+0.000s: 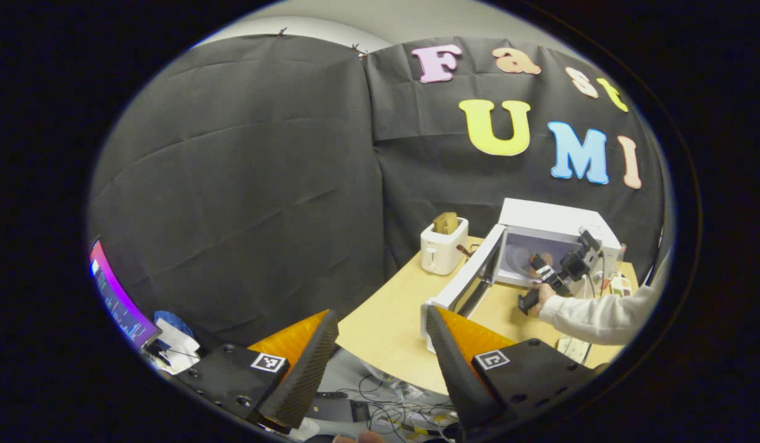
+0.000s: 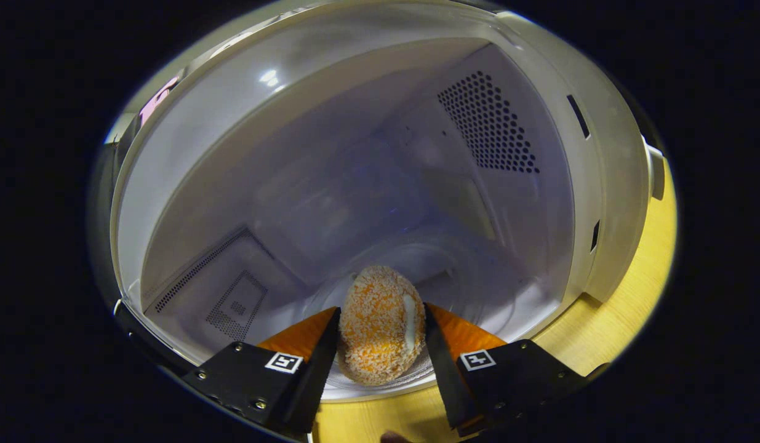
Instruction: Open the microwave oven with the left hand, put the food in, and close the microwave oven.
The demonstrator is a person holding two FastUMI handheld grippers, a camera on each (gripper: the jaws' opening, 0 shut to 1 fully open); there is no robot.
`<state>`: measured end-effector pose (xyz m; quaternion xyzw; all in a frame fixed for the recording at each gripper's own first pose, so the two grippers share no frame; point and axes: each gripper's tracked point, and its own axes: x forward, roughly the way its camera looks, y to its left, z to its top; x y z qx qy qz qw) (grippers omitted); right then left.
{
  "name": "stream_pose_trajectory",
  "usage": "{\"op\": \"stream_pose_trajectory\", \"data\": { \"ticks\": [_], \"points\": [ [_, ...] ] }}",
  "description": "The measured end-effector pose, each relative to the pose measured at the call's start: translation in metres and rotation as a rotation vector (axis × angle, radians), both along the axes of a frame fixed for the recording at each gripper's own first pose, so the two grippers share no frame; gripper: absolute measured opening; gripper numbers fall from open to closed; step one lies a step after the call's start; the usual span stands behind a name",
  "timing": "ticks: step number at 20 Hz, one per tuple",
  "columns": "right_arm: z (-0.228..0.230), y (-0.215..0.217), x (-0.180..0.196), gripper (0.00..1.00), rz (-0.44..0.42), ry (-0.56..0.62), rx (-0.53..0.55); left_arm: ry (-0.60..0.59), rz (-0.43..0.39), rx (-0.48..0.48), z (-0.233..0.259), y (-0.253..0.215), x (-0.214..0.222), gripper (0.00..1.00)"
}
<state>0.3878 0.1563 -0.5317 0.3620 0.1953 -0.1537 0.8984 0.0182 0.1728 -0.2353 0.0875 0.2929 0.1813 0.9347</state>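
Inside open microwave point(image 2: 330, 184), right tool point(image 2: 380, 344) grips food point(image 2: 380, 326).

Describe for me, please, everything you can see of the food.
The food is one oval, breaded piece, orange-brown with a rough crumb crust and a pale streak down its right side. It stands on end between the right gripper fingers, which press both its sides. It sits at the front of the open microwave, over the glass turntable; whether it rests on the glass I cannot tell. In the left gripper view it is too small to make out.
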Motion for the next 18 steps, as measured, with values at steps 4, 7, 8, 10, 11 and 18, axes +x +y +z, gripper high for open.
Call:
{"op": "stream_pose_trajectory", "data": {
  "ticks": [4, 7, 8, 10, 11, 18],
  "points": [
    [-0.001, -0.004, 0.000, 0.79, -0.006, -0.002, -0.012, -0.030, 0.054, 0.011, 0.011, 0.013, -0.027, 0.96],
    [0.001, -0.007, -0.007, 0.79, -0.020, 0.057, 0.012, -0.062, 0.104, 0.021, 0.015, 0.026, -0.046, 0.95],
    [0.003, -0.006, -0.009, 0.80, -0.024, 0.070, 0.031, -0.073, 0.113, 0.022, 0.020, 0.029, -0.052, 0.96],
    [0.011, -0.007, -0.012, 0.92, -0.016, 0.075, 0.063, -0.087, 0.121, 0.017, 0.022, 0.030, -0.061, 0.95],
    [0.010, -0.003, -0.015, 0.98, -0.003, 0.085, 0.069, -0.094, 0.124, 0.013, 0.023, 0.031, -0.068, 0.95],
    [0.025, -0.004, -0.040, 0.98, 0.054, 0.130, 0.067, -0.162, 0.119, 0.012, 0.043, 0.037, -0.099, 0.95]
  ]
}}
